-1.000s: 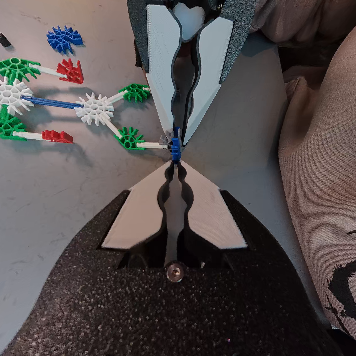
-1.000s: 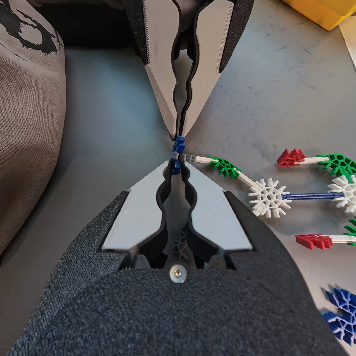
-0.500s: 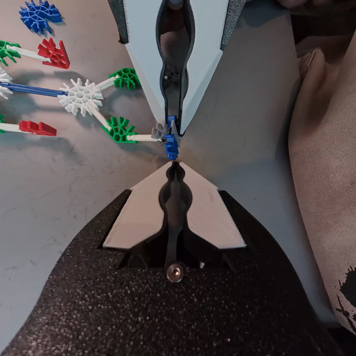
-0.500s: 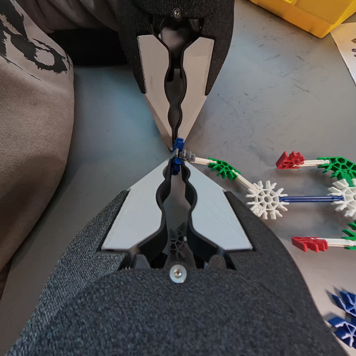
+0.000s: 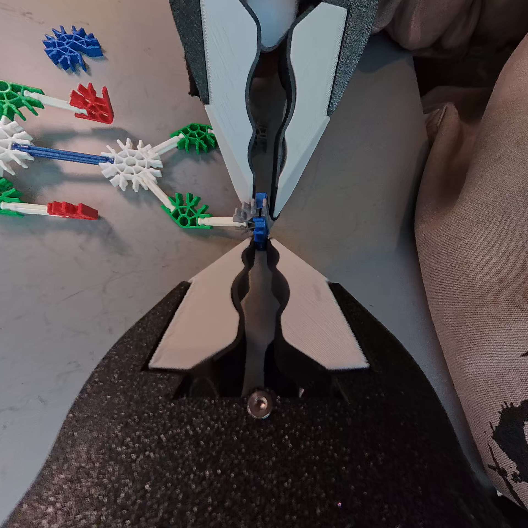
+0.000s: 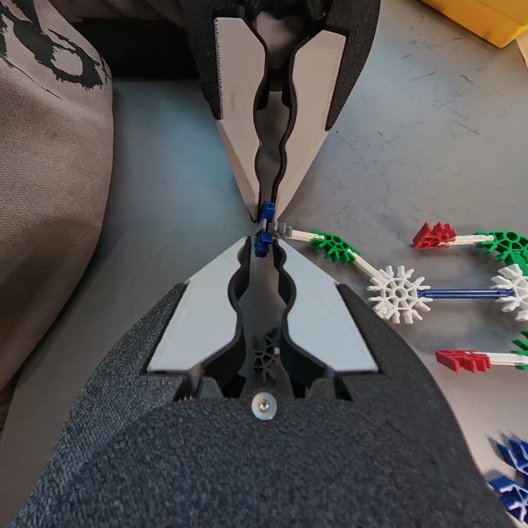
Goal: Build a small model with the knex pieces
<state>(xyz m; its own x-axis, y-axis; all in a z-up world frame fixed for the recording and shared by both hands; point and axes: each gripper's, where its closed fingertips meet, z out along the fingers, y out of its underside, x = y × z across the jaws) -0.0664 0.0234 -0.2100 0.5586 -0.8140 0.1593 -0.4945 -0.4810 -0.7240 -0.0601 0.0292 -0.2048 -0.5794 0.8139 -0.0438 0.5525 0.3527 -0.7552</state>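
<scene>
A small blue connector [image 5: 259,225] stands on edge at the free end of a toy construction, slotted against a grey connector [image 5: 243,215] that caps a short white rod [image 5: 218,221]. The left gripper [image 5: 259,243] comes from the near side with its two pale fingers almost together, their tips clenched on the lower end of that blue piece. The right gripper [image 6: 261,245] meets it tip to tip from the opposite side, its fingers likewise pinched on the same blue connector [image 6: 264,241], with the grey connector [image 6: 280,228] just beside its tips. Each gripper lies low over the grey table [image 5: 85,285], pointing straight at the other. From the white rod the construction runs outward to a green connector [image 5: 187,213], then a white snowflake connector [image 5: 132,164], a blue rod [image 5: 60,154] and red end pieces [image 5: 73,210]. A loose blue snowflake piece [image 5: 71,47] lies well apart. Beige fabric [image 5: 480,257] borders the table, and a yellow box [image 6: 480,20] sits at the far corner.
</scene>
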